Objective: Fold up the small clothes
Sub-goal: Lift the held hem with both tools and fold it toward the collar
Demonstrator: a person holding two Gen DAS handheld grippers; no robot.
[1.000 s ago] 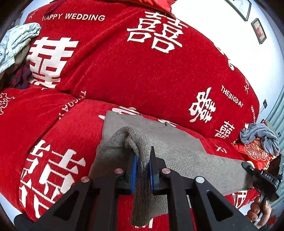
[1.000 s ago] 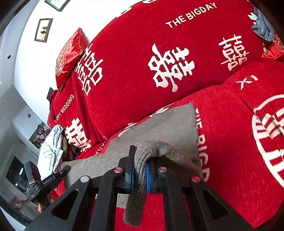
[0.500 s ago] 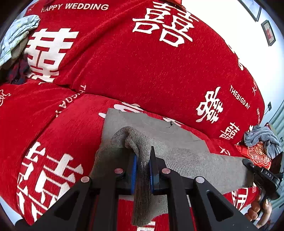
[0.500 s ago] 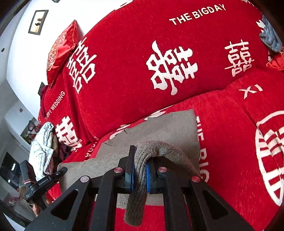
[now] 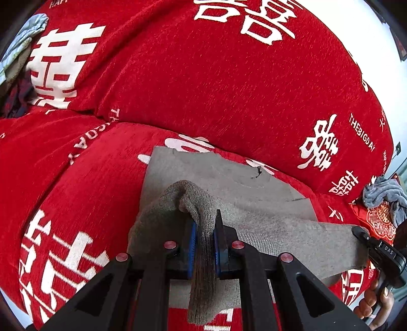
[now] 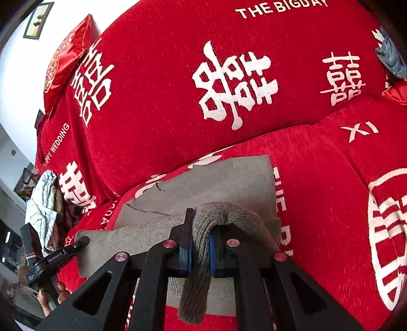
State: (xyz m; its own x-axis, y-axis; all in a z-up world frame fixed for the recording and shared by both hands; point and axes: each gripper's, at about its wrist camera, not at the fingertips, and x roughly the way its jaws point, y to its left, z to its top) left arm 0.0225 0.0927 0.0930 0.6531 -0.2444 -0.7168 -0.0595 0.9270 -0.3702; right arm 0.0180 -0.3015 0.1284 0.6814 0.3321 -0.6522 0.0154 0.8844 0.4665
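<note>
A red sofa cover (image 5: 229, 84) with white wedding lettering fills both views. On the seat lies a grey knit garment (image 5: 229, 185), its far part flat, its near edge lifted between both grippers. The left gripper (image 5: 204, 244) is clamped on one bunched corner, the right gripper (image 6: 201, 249) on the other. Only the right wrist view shows a red cushion (image 6: 63, 61) and a framed picture (image 6: 38, 20) on the white wall. Only the left wrist view shows a grey towel (image 5: 384, 193) lying on another cushion.
</note>
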